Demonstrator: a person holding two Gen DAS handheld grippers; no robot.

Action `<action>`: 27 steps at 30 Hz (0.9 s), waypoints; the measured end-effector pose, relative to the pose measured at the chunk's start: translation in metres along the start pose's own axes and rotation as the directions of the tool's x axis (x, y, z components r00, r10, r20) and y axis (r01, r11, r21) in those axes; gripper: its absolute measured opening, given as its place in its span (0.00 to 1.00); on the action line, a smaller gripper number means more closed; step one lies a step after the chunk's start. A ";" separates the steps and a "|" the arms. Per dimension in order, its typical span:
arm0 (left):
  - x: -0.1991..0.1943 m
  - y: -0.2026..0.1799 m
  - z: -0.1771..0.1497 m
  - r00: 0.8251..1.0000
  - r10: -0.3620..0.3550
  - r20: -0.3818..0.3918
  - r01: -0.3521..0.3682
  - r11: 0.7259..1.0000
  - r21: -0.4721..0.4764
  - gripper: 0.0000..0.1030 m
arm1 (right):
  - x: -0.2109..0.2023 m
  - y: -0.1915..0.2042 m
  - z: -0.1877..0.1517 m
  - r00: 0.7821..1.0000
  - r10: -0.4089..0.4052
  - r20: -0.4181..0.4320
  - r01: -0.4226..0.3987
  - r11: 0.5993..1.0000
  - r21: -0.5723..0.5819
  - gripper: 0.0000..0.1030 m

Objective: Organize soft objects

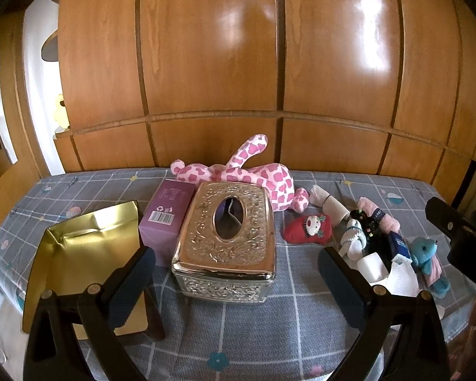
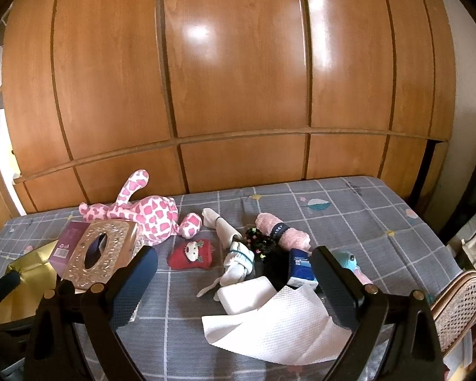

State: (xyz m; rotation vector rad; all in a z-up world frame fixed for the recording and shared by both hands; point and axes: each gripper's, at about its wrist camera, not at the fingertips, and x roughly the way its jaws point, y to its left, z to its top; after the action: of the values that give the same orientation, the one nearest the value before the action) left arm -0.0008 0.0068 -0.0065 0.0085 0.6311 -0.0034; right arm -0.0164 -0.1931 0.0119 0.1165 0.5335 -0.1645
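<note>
Right wrist view: right tool (image 2: 234, 281) spread wide, empty, hovering over paper towel (image 2: 279, 327); socks (image 2: 238, 262) just beyond, between its fingers.

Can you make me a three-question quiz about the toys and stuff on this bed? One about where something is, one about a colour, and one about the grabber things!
1. Where is the purple box?
A. left of the ornate tissue box
B. on the paper towel
C. under the blue teddy

2. What colour are the giraffe plush's spots?
A. green
B. pink
C. black

3. How are the fingers of both grippers?
A. shut on a sock
B. shut on nothing
C. open, holding nothing

Answers:
1 A: it sits against the tissue box's left side.
2 B: pink patches on white.
3 C: left gripper and right gripper fingers are spread wide and empty.
</note>
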 end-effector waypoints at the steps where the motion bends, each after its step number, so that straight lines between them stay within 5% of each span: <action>1: 0.000 -0.001 0.000 1.000 -0.001 0.000 0.001 1.000 0.002 1.00 | 0.000 -0.002 0.000 1.000 -0.002 -0.001 0.002 1.000 0.003 0.96; 27: 0.005 -0.036 -0.005 0.999 -0.049 -0.010 0.050 0.990 0.130 1.00 | 0.029 -0.097 -0.005 0.990 -0.125 -0.070 0.135 0.979 0.155 0.96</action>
State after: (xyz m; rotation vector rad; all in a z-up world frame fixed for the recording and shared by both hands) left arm -0.0001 -0.0293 -0.0133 0.1190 0.6367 -0.0929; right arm -0.0125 -0.2907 -0.0142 0.2435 0.5878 -0.3327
